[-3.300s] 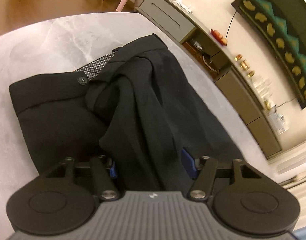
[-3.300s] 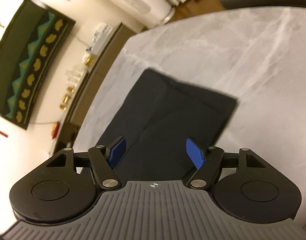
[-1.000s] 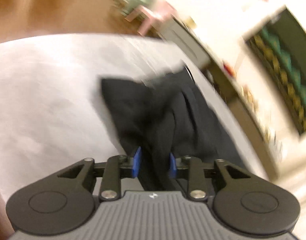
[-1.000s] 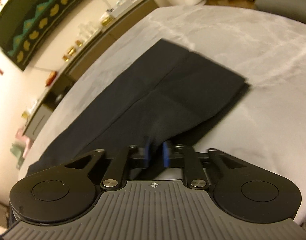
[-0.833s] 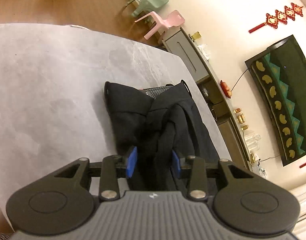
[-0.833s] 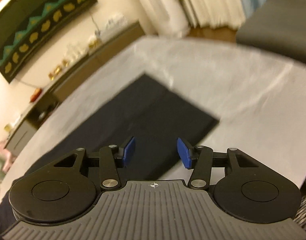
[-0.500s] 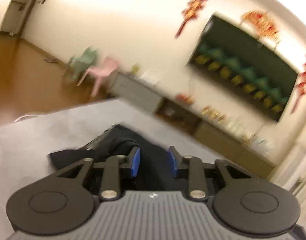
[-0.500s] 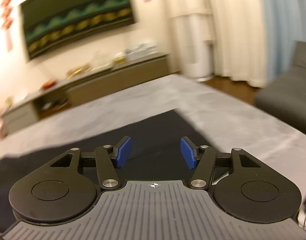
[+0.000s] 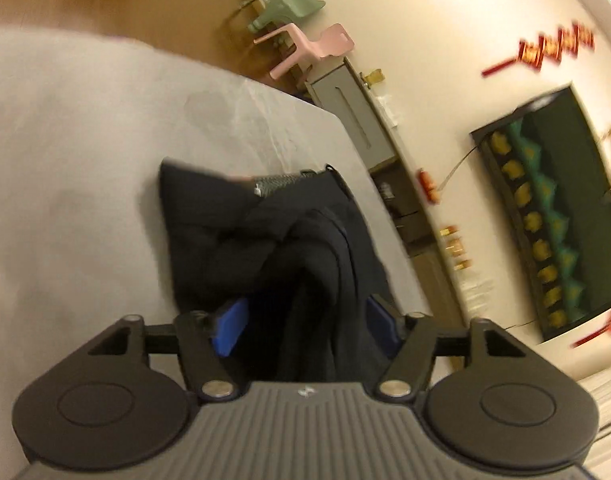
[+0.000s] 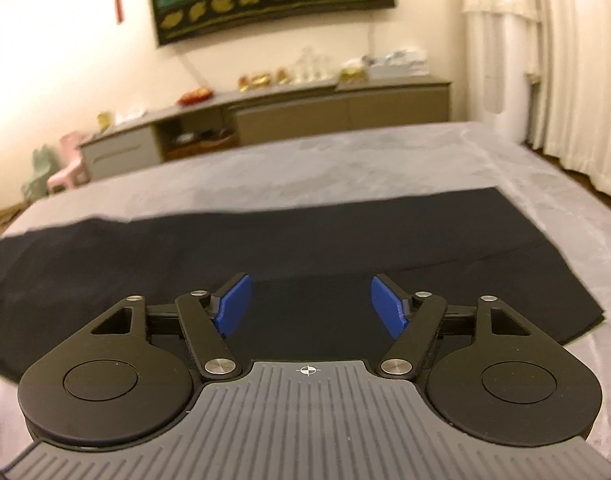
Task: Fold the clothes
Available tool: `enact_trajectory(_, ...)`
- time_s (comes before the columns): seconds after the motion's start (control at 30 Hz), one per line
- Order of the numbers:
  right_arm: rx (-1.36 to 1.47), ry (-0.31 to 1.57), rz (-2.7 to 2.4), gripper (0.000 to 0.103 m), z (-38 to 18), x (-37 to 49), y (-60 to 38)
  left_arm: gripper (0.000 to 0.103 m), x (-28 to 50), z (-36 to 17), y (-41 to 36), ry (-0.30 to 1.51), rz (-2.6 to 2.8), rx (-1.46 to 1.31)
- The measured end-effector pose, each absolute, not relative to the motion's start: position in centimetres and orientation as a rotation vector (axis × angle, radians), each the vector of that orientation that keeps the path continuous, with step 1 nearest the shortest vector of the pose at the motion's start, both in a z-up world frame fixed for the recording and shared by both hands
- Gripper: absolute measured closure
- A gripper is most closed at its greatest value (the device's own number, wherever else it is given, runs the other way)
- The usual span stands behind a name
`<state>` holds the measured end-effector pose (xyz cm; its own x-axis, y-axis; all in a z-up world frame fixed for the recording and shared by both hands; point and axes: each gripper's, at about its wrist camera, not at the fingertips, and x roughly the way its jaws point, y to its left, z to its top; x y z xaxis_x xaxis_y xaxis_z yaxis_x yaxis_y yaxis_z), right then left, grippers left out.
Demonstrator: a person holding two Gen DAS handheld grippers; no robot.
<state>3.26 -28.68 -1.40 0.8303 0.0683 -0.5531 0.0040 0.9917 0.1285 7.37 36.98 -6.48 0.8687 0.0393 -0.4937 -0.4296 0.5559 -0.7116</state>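
Observation:
Black trousers (image 9: 225, 232) lie on the grey marble table (image 9: 65, 160), waistband end bunched, with a checked lining showing at the top. My left gripper (image 9: 304, 322) is open. A raised ridge of the black cloth runs between its blue fingers (image 9: 229, 326), neither of which pinches it. In the right wrist view the trouser legs (image 10: 345, 232) stretch flat across the table (image 10: 345, 160), hem end at the right. My right gripper (image 10: 311, 306) hovers open over the near edge of the legs, nothing held.
A long low sideboard (image 10: 345, 108) with small ornaments runs along the far wall beyond the table. A pink chair (image 9: 305, 46) and a green chair (image 9: 285, 6) stand on the wooden floor. Curtains (image 10: 565, 60) hang at the right. Bare tabletop surrounds the trousers.
Both grippers were shut on the trousers a second ago. Each has since let go and spread wide. The right gripper has tilted up level; the cloth stays on the table.

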Motion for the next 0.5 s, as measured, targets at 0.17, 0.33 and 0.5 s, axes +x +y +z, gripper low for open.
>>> enact_trajectory(0.17,0.141,0.696,0.066,0.032,-3.1,3.9,-28.7,0.089,4.5,-1.9,32.8,0.264,0.249,-0.538)
enact_trajectory(0.33,0.258,0.781,0.081,0.032,-4.3,4.7,-30.2,0.072,4.3,-6.8,38.1,0.462,0.357,-0.916)
enact_trajectory(0.5,0.227,0.77,0.111,0.031,-4.1,4.5,-29.1,0.057,3.7,-6.9,39.0,0.435,0.385,-0.996)
